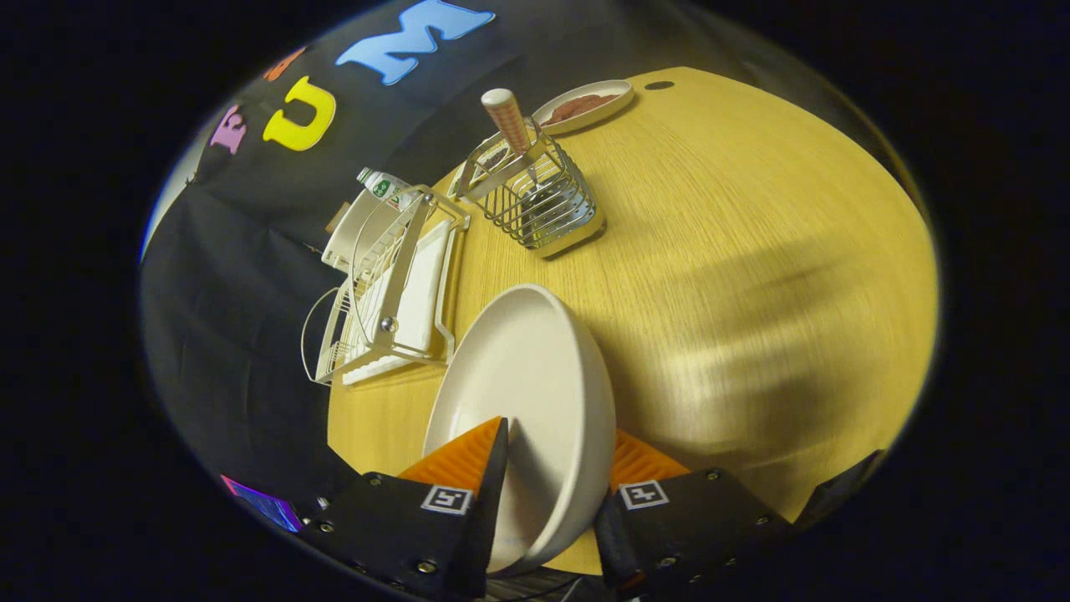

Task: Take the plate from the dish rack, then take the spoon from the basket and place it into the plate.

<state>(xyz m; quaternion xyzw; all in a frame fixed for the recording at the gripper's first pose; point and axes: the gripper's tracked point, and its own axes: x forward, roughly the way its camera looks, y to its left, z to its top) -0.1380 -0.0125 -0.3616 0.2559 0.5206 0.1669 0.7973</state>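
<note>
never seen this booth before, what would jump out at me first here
First the white plate, gripped on edge between the fingers of the hand-held gripper and held over the yellow wooden table. Beyond it to the left stands the white dish rack, and further on the wire basket with a checkered spoon handle sticking up. A second plate with something brown on it sits behind the basket.

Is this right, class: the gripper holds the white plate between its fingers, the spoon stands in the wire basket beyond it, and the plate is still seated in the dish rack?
One part is wrong. The gripper view shows the plate out of the dish rack, held in the gripper over the table. The spoon does stand in the wire basket beyond.
</note>
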